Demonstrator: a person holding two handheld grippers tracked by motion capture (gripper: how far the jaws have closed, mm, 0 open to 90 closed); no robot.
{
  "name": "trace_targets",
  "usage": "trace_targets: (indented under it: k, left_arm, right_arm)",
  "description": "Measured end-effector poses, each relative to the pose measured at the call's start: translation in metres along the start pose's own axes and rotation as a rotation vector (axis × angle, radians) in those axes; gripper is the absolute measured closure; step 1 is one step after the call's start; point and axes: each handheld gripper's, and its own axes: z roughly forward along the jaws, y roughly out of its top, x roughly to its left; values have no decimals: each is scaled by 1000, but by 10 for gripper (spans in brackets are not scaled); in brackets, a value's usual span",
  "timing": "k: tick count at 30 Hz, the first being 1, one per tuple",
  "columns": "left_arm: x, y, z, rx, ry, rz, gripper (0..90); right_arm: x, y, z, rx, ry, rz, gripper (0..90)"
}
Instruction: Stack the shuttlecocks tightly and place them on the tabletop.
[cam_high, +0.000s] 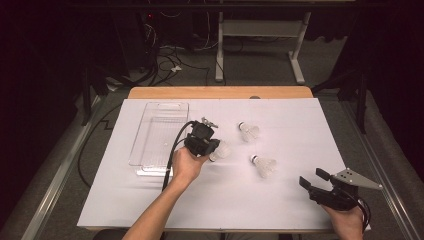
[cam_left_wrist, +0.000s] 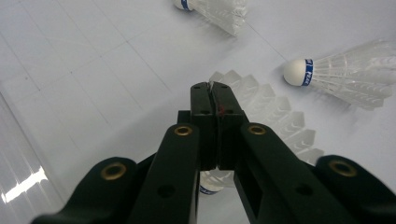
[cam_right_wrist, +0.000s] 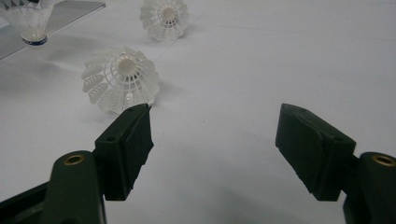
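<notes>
One shuttlecock (cam_high: 221, 150) pinched by its skirt rim in left gripper (cam_high: 212, 149), cork hanging down, just right of tray (cam_high: 150, 131). Right gripper (cam_high: 314, 180) spread wide, idle, well apart.

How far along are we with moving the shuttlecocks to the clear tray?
Nothing looks done yet: the tray holds no shuttlecock. In hand: the left gripper is shut on the skirt of the first shuttlecock, beside the tray. Left: two more shuttlecocks lie on the table, and the right gripper waits open.
</notes>
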Motion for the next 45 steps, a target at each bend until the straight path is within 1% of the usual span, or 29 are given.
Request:
trace_targets:
  k: [4,7,9,13,16,18,19,26,28,30,32,35,42,45]
  left_arm:
    - [2,5,-1,2,7,4,889]
    - [5,12,0,-4,9,2,889]
    - [8,17,2,-1,17,1,889]
    - [10,21,3,-4,26,1,889]
    - [15,23,7,3,36,2,889]
    - [16,26,9,7,57,17,889]
    - [18,30,9,1,62,14,889]
    - [26,35,9,0,79,10,889]
    - [28,37,10,-4,76,8,889]
    - [29,38,14,-10,80,17,888]
    - [29,38,17,-3,79,15,888]
    - [30,38,24,20,93,21,888]
    - [35,38,32,36,108,17,888]
    - [37,38,35,40,122,23,887]
  right_arm:
    - [1,0,0,0,2,-5,276]
    - [1,0,0,0,3,-6,276]
    - [0,0,0,-1,2,-3,275]
    - [1,0,0,-1,4,-6,276]
    - [1,0,0,0,4,-5,275]
    - [1,0,1,2,4,-4,275]
    - [1,0,1,4,6,-4,275]
    - [1,0,1,1,6,-4,275]
    - [1,0,1,2,5,-3,275]
    - [0,0,1,0,6,0,275]
    - [0,0,0,0,4,3,275]
    - [0,0,0,-4,6,1,275]
    - [0,0,0,-3,11,1,275]
    - [0,0,1,0,11,0,275]
